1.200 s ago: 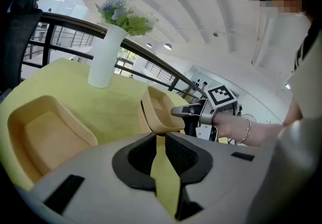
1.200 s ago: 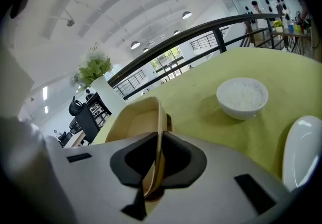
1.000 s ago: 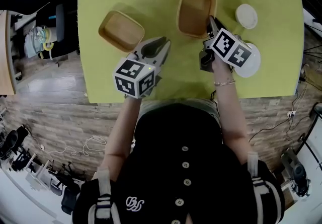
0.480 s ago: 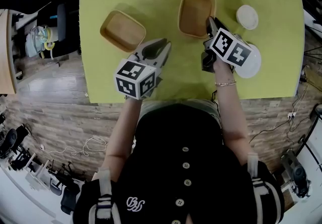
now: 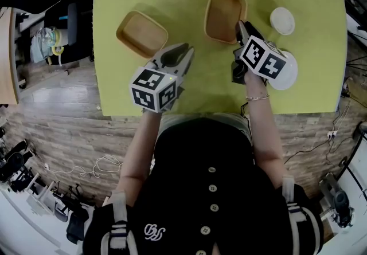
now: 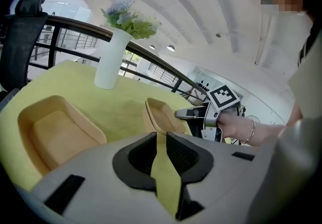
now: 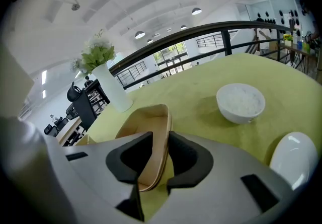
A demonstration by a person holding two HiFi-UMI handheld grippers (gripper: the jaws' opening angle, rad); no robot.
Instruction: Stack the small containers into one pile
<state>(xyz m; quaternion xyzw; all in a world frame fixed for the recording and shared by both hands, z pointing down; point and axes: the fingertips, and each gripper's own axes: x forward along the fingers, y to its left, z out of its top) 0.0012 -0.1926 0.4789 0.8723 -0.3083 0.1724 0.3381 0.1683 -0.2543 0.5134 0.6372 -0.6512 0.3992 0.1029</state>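
Right gripper view: my right gripper [image 7: 160, 142] was clamped on the side wall of a tan, rounded-square wooden container [image 7: 142, 117].
Its jaws stood only a wall's thickness apart, one pad inside the container and one outside; I could not tell whether the container was lifted off the yellow-green tablecloth [image 7: 201, 92]. A small white bowl [image 7: 240, 102] sat well apart to the right, a white plate [image 7: 294, 160] nearer my side. My left gripper [image 6: 161, 140] held nothing, its jaws a narrow slit and opening, with only cloth between them. A second tan wooden container [image 6: 53, 132] lay ahead to its left, apart from the first, before a tall white vase [image 6: 111, 59] of green stems.
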